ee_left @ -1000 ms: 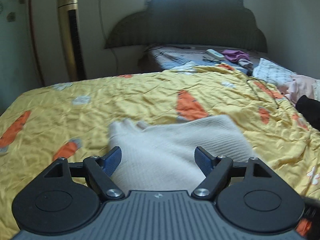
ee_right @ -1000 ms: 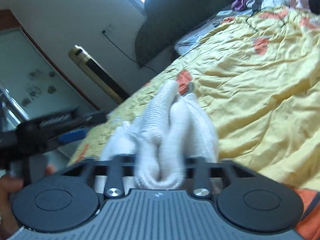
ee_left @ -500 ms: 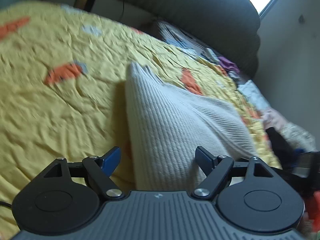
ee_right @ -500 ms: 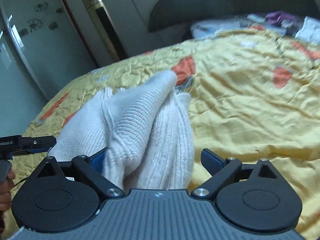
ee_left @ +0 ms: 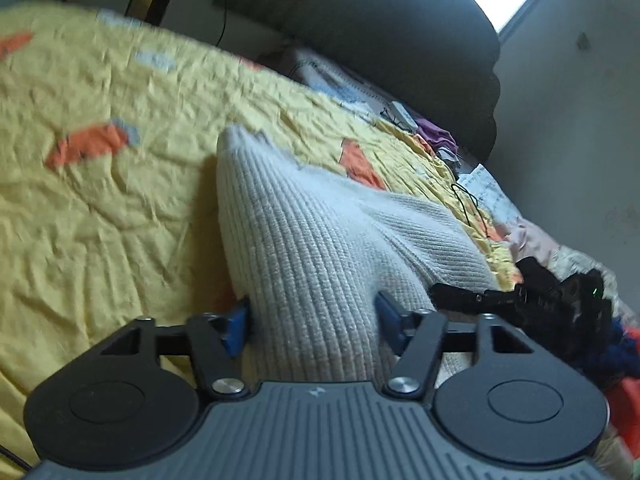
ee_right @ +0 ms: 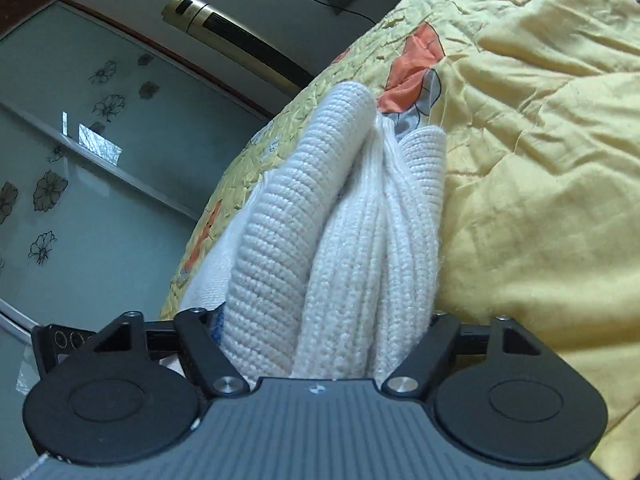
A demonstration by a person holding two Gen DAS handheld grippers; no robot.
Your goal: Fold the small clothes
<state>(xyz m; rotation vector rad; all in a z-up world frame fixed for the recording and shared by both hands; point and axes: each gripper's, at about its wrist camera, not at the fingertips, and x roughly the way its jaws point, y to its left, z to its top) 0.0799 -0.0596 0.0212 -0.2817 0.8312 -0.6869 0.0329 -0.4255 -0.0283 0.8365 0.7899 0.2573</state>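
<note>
We see a cream knit garment (ee_left: 320,248) bunched on a yellow quilt (ee_left: 100,200). Our left gripper (ee_left: 314,320) and right gripper (ee_right: 326,332) each straddle its folds, jaws closing, pads already pressing the knit.

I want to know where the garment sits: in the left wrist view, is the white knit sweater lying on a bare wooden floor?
No, the white knit sweater rests on a yellow quilt with orange patches.
</note>
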